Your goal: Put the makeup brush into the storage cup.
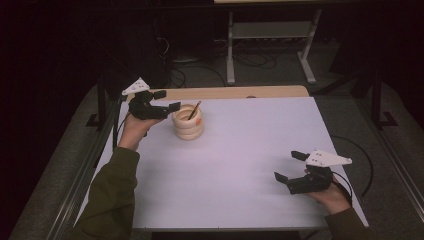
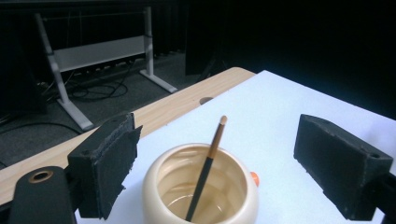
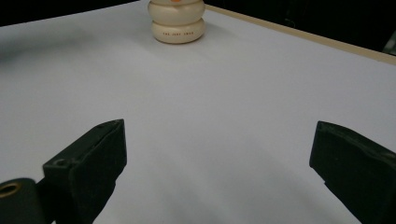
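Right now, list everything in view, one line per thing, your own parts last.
Holder: one, cream, ringed, far left of the table, between the left gripper's open jaws.
Stick: one, dark shaft with tan upper end, leaning inside the holder.
White sheet: one, covering most of the table.
Table: one, pale wood, bare strip along the far edge.
Metal frame: one, light grey, on the floor beyond the table.
Cables: several, dark, on the floor.
Left gripper: one, black, open, at the holder.
Right gripper: one, black, open, near right of the sheet.
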